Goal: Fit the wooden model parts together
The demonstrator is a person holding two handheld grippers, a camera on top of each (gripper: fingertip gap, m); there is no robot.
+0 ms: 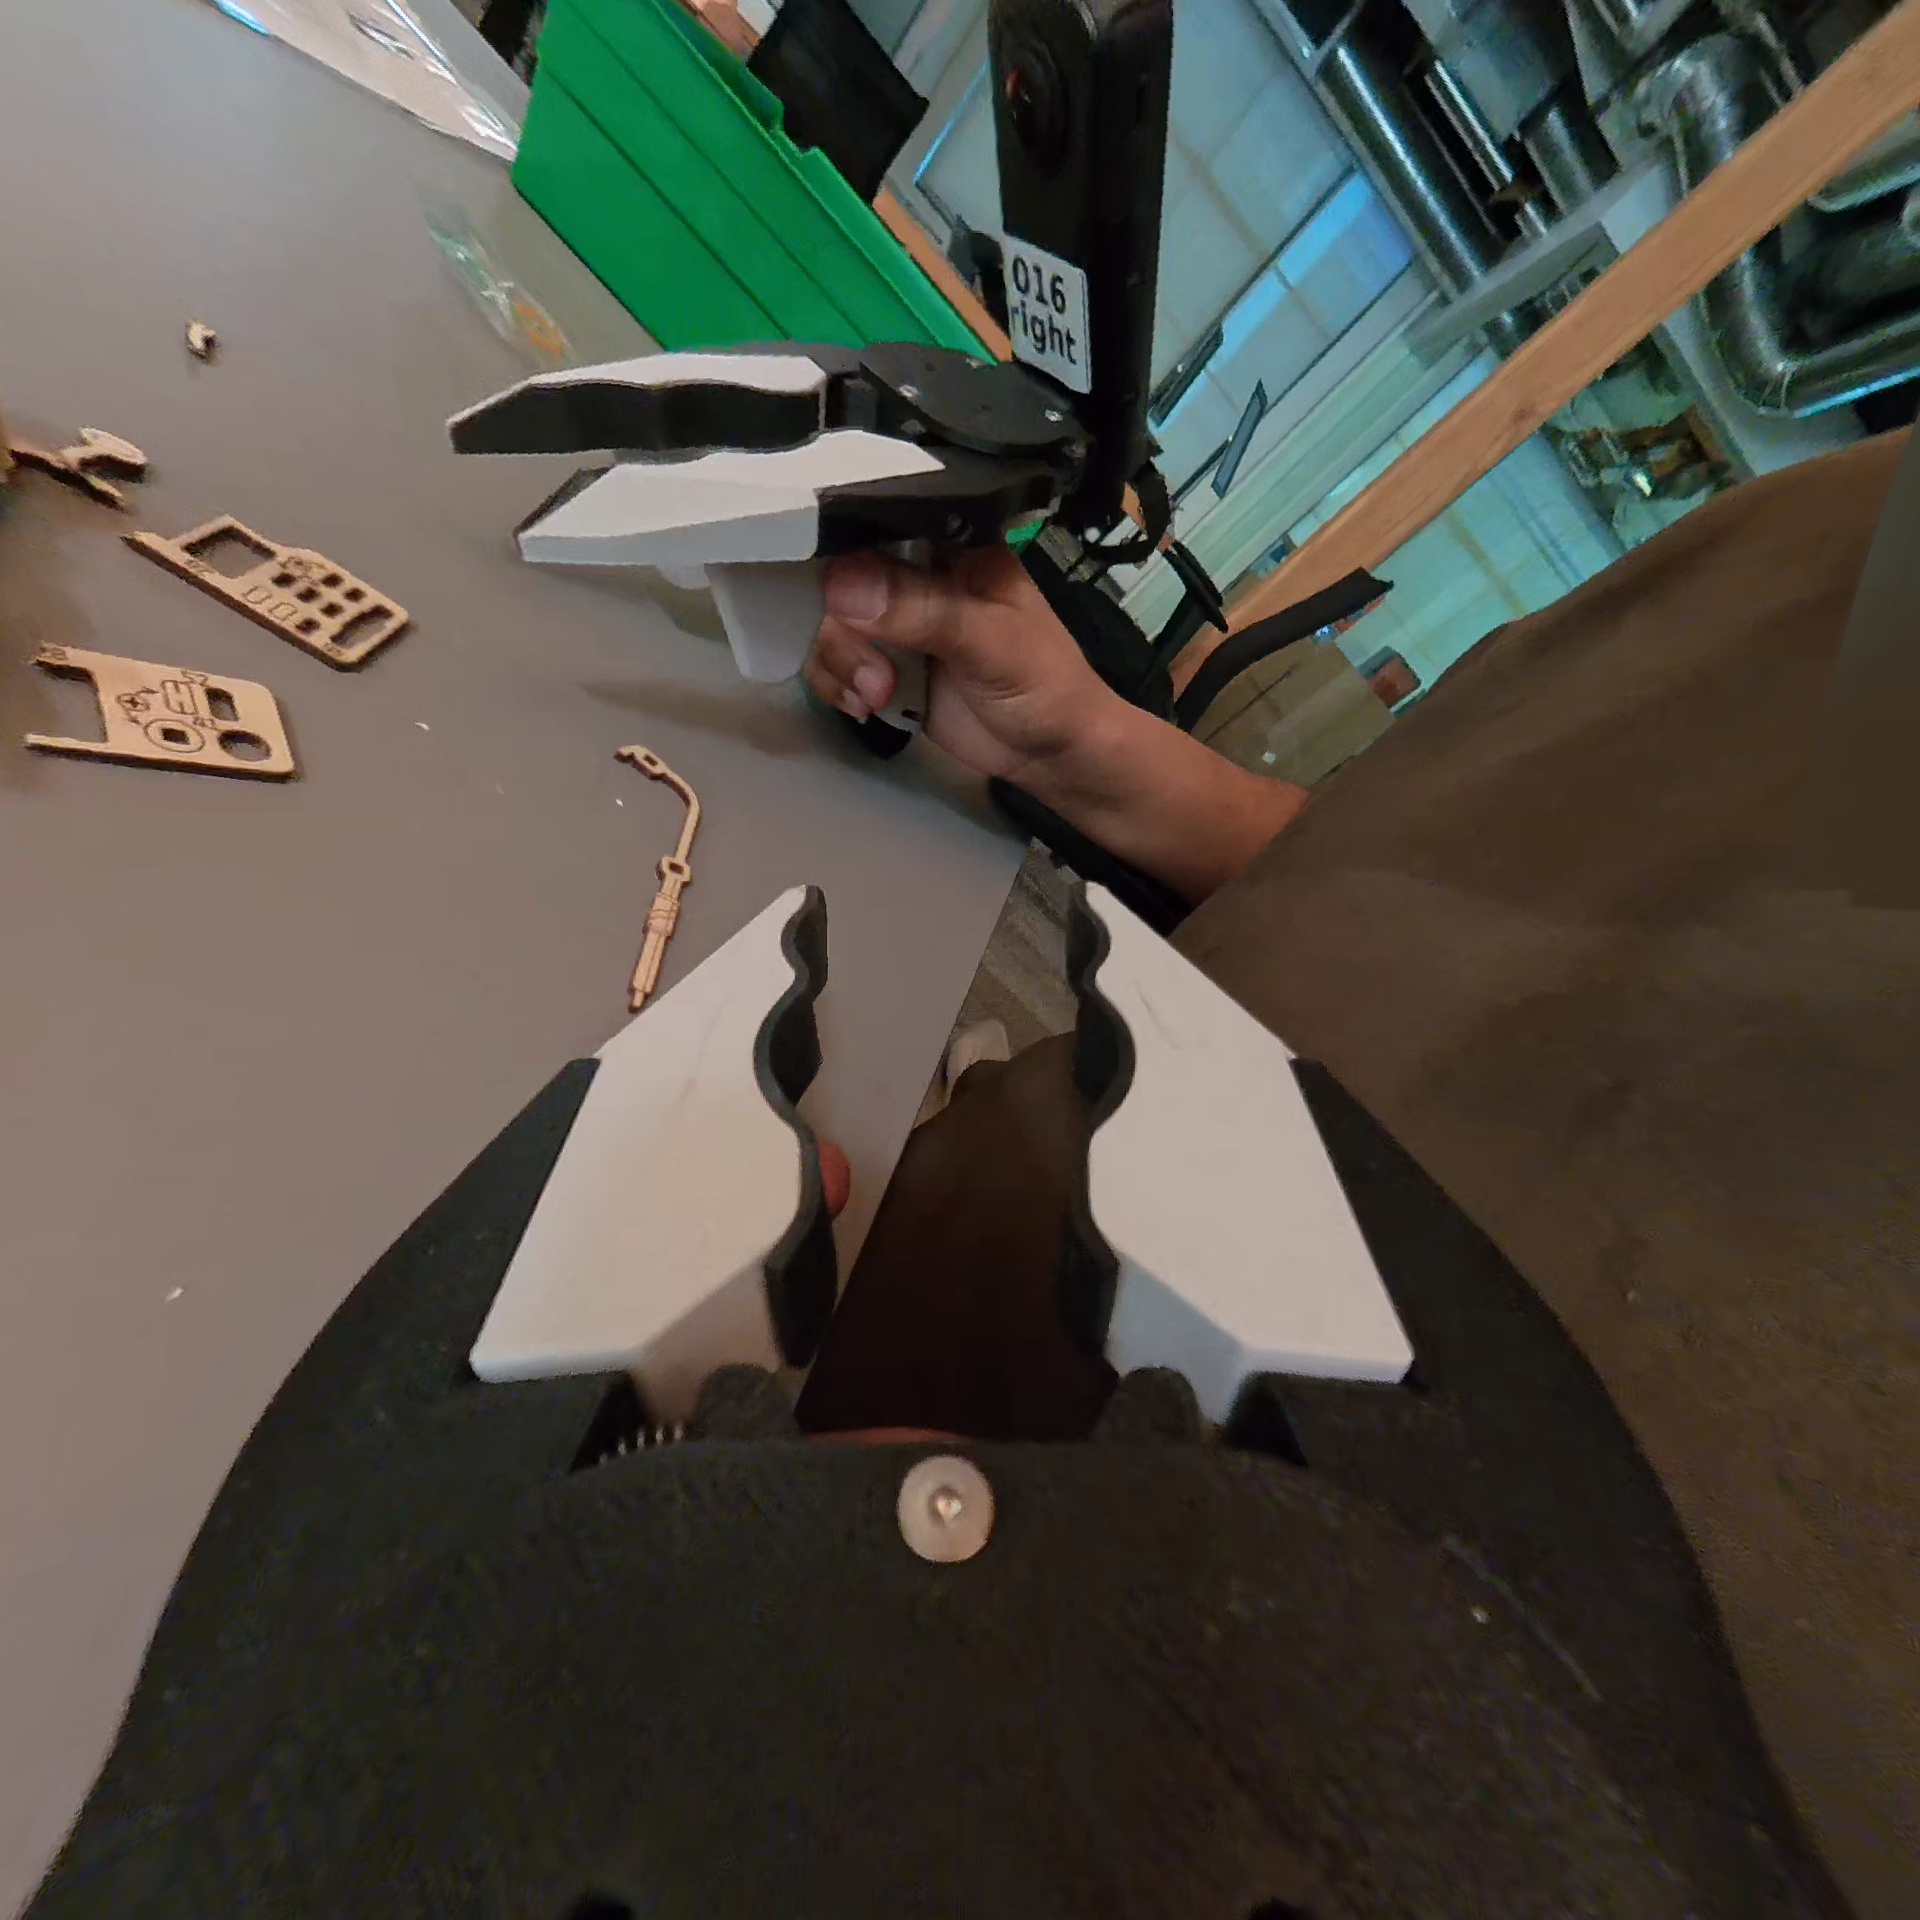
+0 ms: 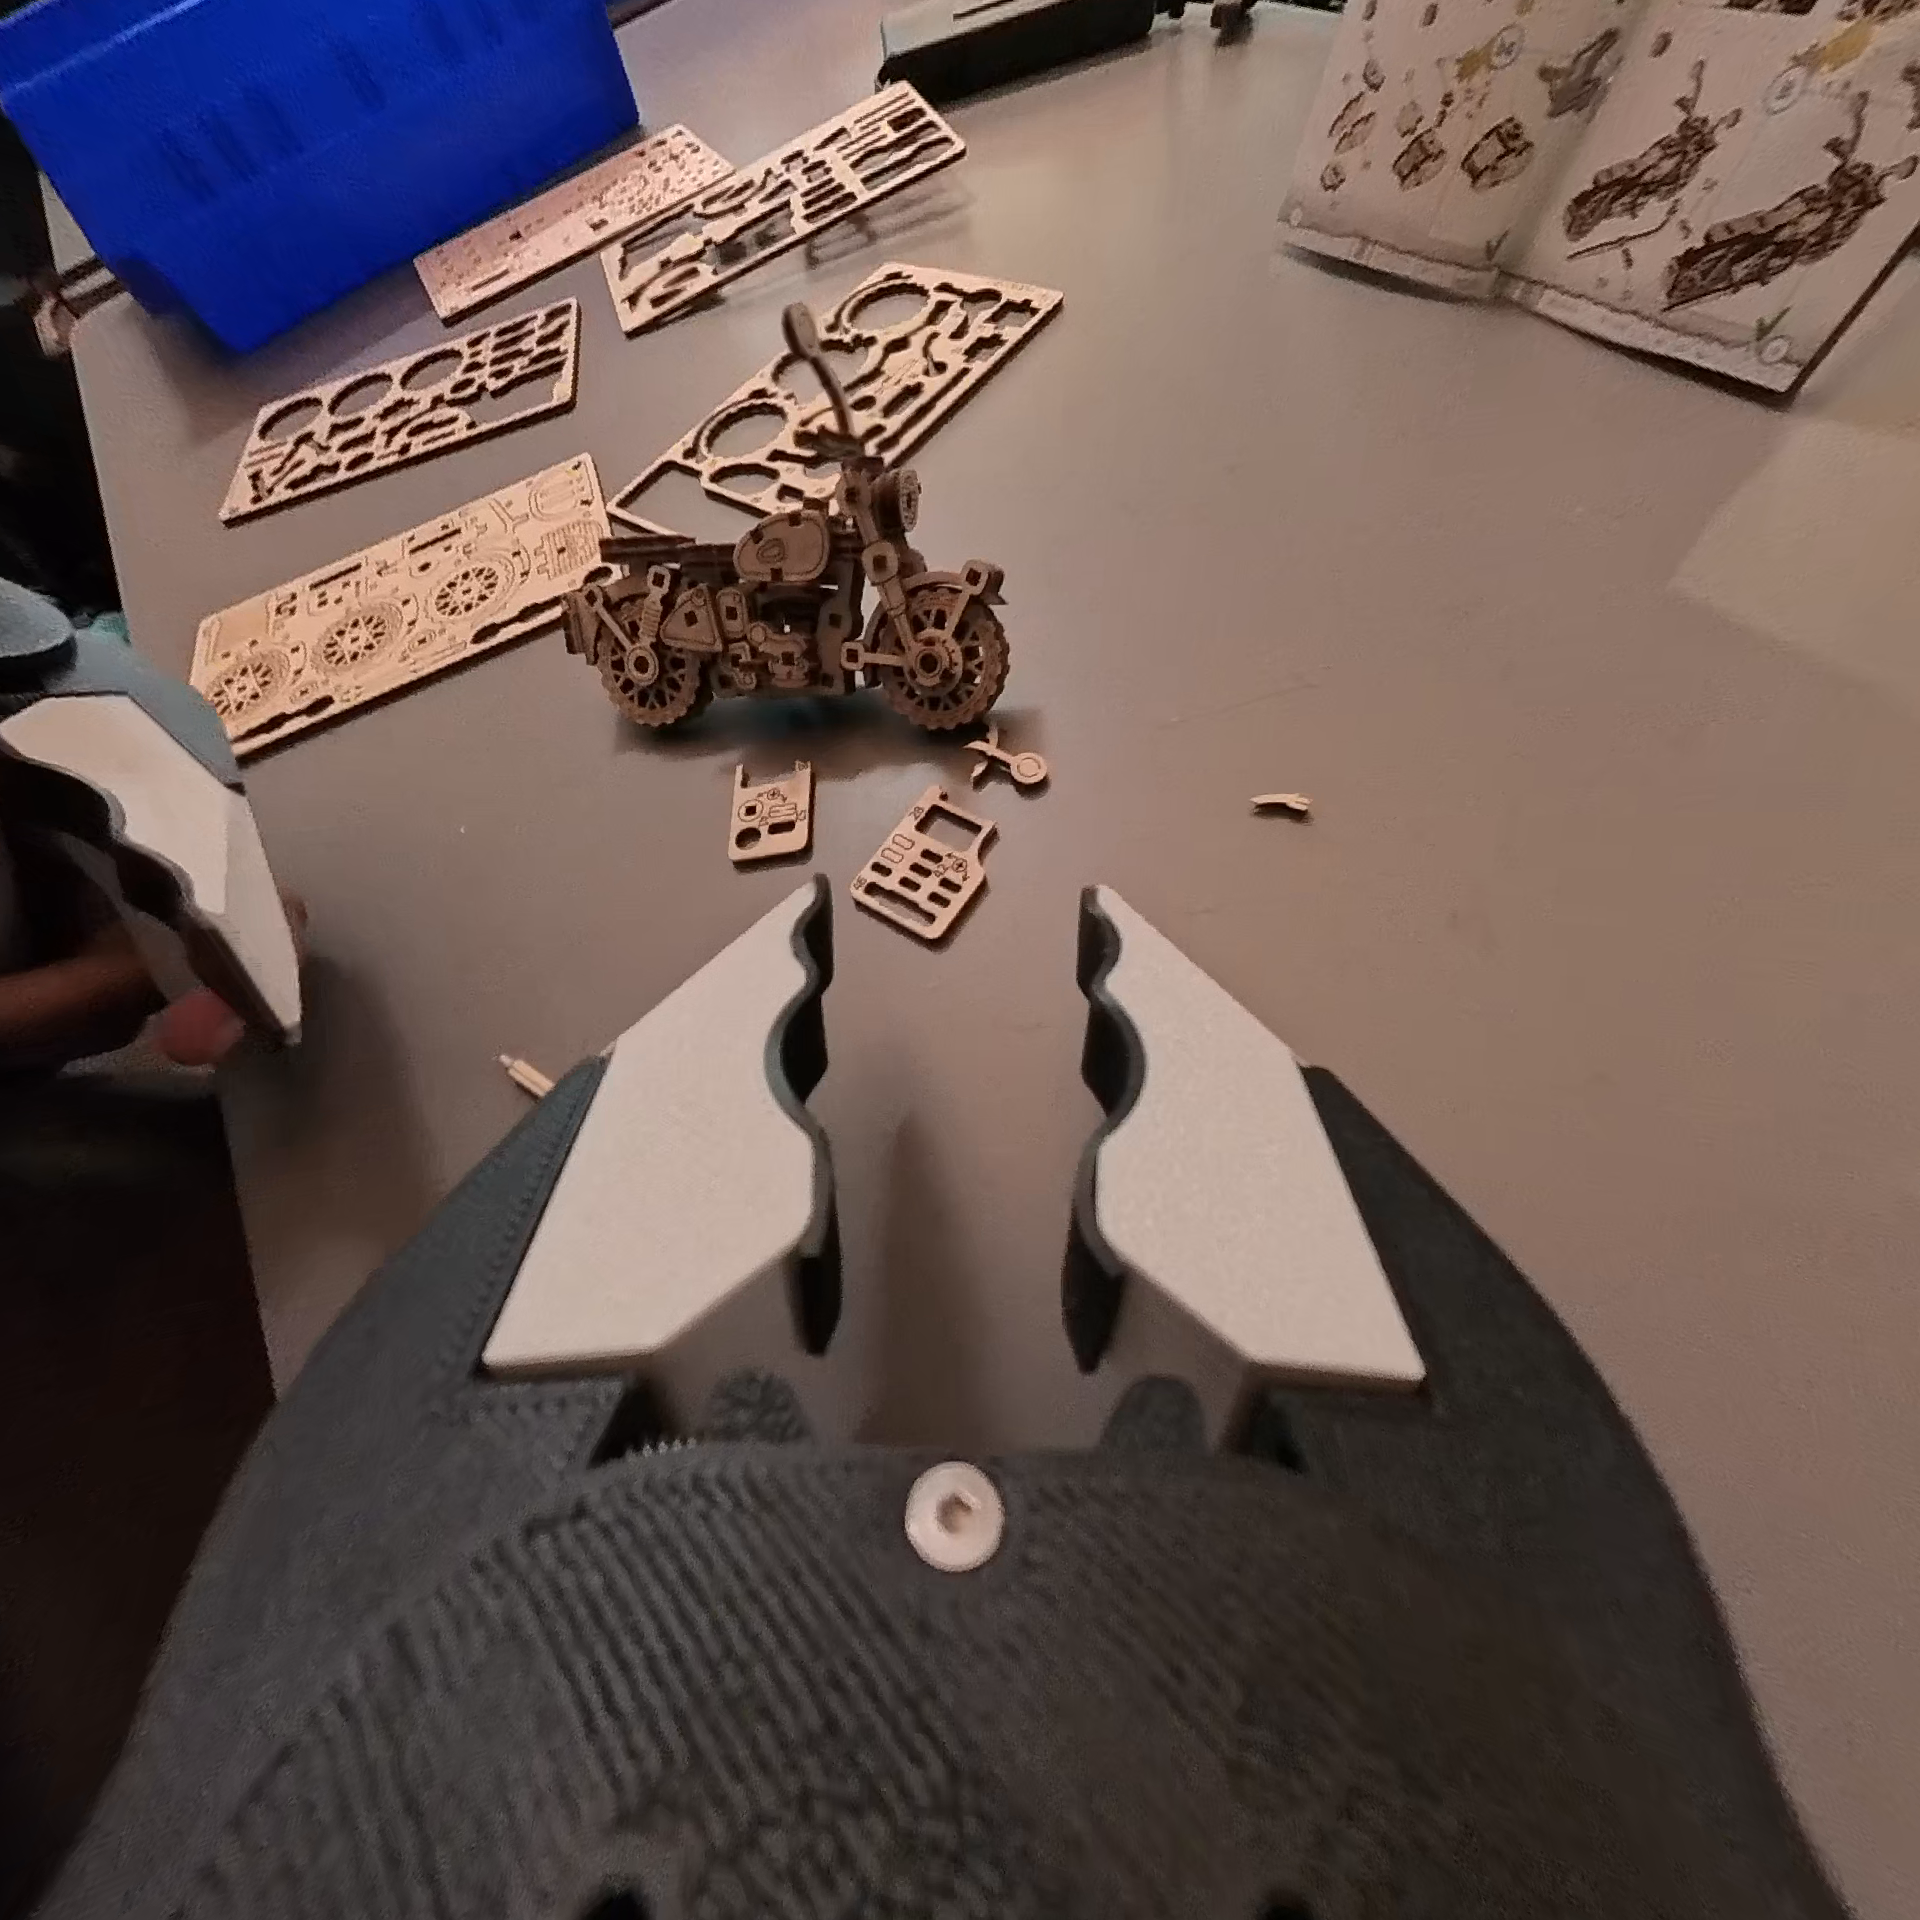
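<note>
Right tool (image 2: 954, 914), jaws apart and empty, points at a slotted wooden panel (image 2: 925, 864) lying flat on the bench (image 2: 1455, 935) just ahead, before the model motorcycle (image 2: 790, 613). Left tool (image 1: 951, 925), also gaping and empty, hangs farther off.

L wrist cam – table edge, R – tabletop (image 2: 1351, 623)

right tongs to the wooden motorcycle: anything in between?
Right wrist view: two flat wooden plates lie on the table between the open right tongs and the motorcycle.

Dim, warm indoor light with soft shadows; wide-angle warping and blur toward the edges.
</note>
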